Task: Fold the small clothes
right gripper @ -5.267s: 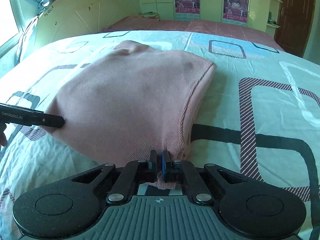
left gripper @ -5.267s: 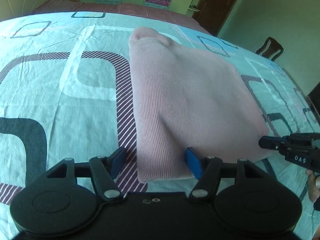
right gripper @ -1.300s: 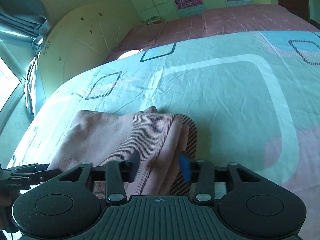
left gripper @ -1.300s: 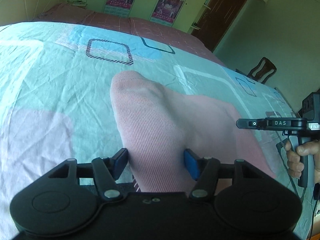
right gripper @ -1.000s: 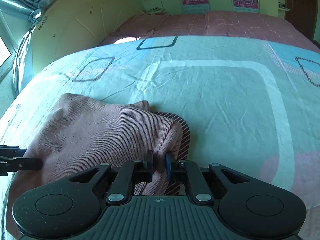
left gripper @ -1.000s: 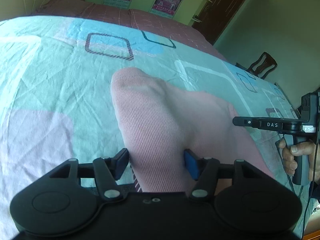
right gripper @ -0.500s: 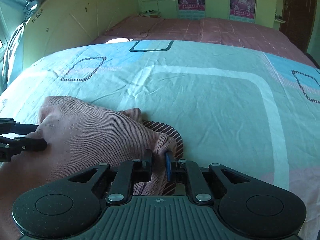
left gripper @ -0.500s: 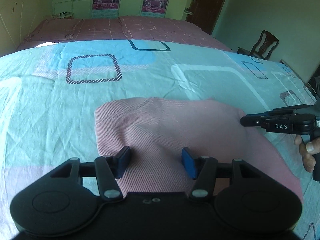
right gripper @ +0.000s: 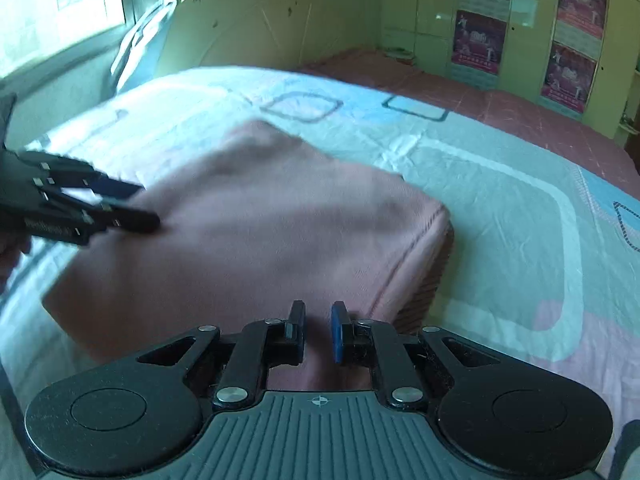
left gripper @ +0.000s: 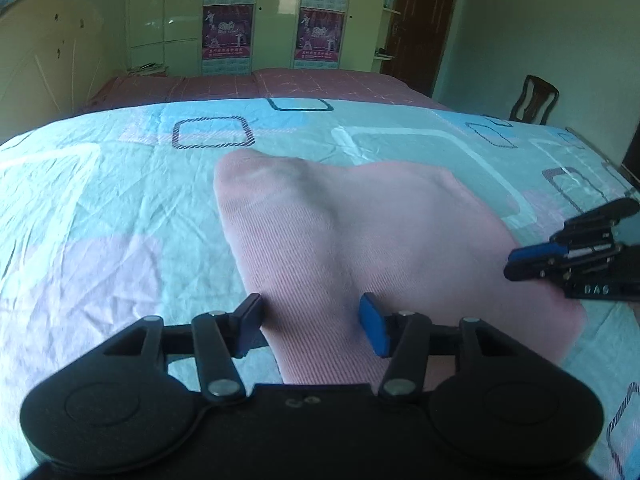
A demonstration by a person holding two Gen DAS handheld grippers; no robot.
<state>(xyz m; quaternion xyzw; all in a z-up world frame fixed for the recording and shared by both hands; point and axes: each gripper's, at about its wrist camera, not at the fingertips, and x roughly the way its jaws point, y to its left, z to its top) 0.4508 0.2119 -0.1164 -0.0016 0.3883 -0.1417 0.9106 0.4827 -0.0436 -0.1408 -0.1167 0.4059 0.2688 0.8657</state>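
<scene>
Your pink garment [left gripper: 360,240] lies folded on the patterned bedsheet [left gripper: 100,208], and everything here is placed against it.

At the garment's left side, your left gripper [left gripper: 312,320] straddles a raised ridge of the pink knit. Its jaws stand about half apart, with the cloth bunched between them; the dark left pad [left gripper: 250,318] sits at the garment's left edge and the blue right pad [left gripper: 372,326] rests against the fabric on the other side of the ridge. Whether the pads actually squeeze the cloth cannot be told from the left wrist view. From the right wrist camera the same gripper [right gripper: 136,204] reaches in from the left, fingertips touching the garment's left side, with a hand behind it at the frame edge.

The garment itself humps up at its far left corner and slopes down toward you, its ribbed surface smooth across the middle.

At the garment's right near corner, your right gripper [right gripper: 318,330] has its jaws drawn almost together, pinching a narrow fold of pink cloth between the black pad and the blue pad. Just right of that grip runs the garment's seamed right edge [right gripper: 404,264], with layers stacked beneath it. In the left wrist view this gripper [left gripper: 532,258] comes in from the right, its tips at the garment's right border.

Beyond the garment's far edge stretches bare sheet, then a maroon bedspread [left gripper: 260,88] and wardrobe doors with posters [left gripper: 228,32].
</scene>
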